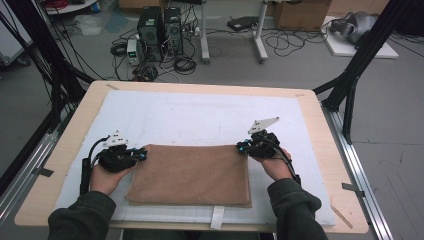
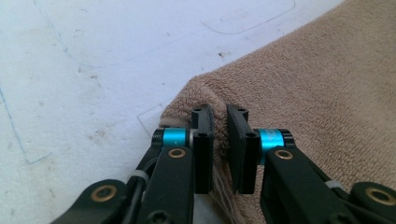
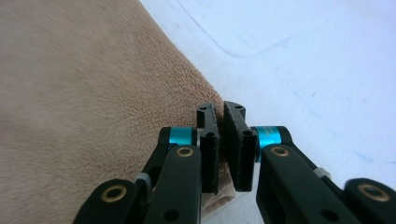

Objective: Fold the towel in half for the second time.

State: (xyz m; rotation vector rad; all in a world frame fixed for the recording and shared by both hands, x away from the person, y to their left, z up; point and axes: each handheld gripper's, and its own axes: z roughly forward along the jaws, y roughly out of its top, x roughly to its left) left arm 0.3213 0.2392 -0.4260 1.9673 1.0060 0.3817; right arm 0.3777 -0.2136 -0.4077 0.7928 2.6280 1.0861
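Note:
A folded brown towel (image 1: 192,172) lies on the white mat (image 1: 200,117) near the table's front edge. My left gripper (image 1: 142,154) is at the towel's far left corner. In the left gripper view, its jaws (image 2: 220,116) stand nearly together with the towel's (image 2: 327,93) bunched corner pinched between the pads. My right gripper (image 1: 241,146) is at the far right corner. In the right gripper view, that gripper (image 3: 220,112) is shut on the edge of the towel (image 3: 70,93). Both corners stay low, close to the mat.
The mat covers most of a wooden tabletop (image 1: 75,130). A strip of tape (image 1: 217,217) hangs at the mat's front edge. Beyond the table, computer towers (image 1: 160,30), cables and black frame posts (image 1: 365,50) stand on the floor.

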